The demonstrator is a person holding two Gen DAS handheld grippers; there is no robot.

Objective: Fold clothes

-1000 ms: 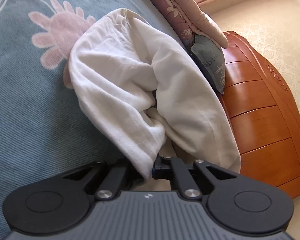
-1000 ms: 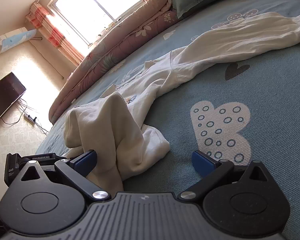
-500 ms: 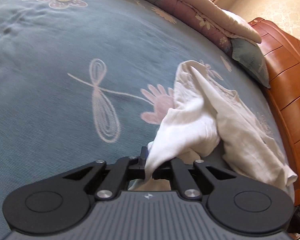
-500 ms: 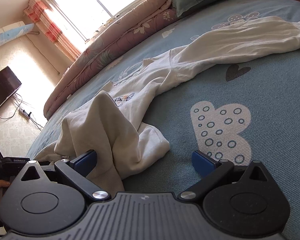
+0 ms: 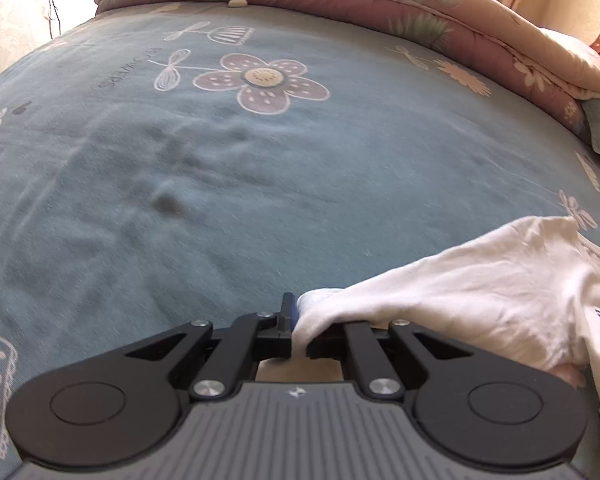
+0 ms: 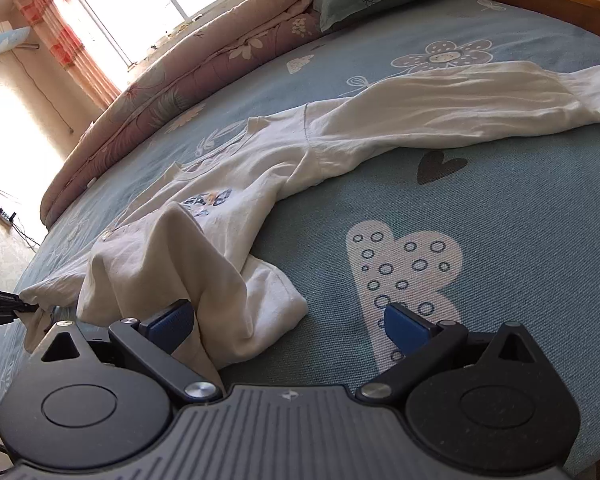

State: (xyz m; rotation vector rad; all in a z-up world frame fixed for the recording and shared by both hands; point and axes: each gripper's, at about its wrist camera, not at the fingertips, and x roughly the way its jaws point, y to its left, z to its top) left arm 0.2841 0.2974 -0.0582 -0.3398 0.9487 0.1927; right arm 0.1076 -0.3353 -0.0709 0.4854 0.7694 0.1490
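White shirt (image 6: 340, 148): spread rumpled on blue bed (image 5: 220, 200); one edge clamped in left tongs (image 5: 298, 330). Right tongs (image 6: 288, 320): held apart, cloth bunched against one pad.

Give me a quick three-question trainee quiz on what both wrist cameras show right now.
1. True or false: the left gripper is shut on the white long-sleeved cotton shirt.
2. The right gripper is: A) open, B) shut on the shirt, C) out of view.
3. Fill in: the shirt lies on a blue-green bedsheet printed with flowers and ____.

Key: 1 true, its fingers pinch a cloth edge. 2 A, blue pads wide apart, cloth bunched against one pad. 3 hearts.
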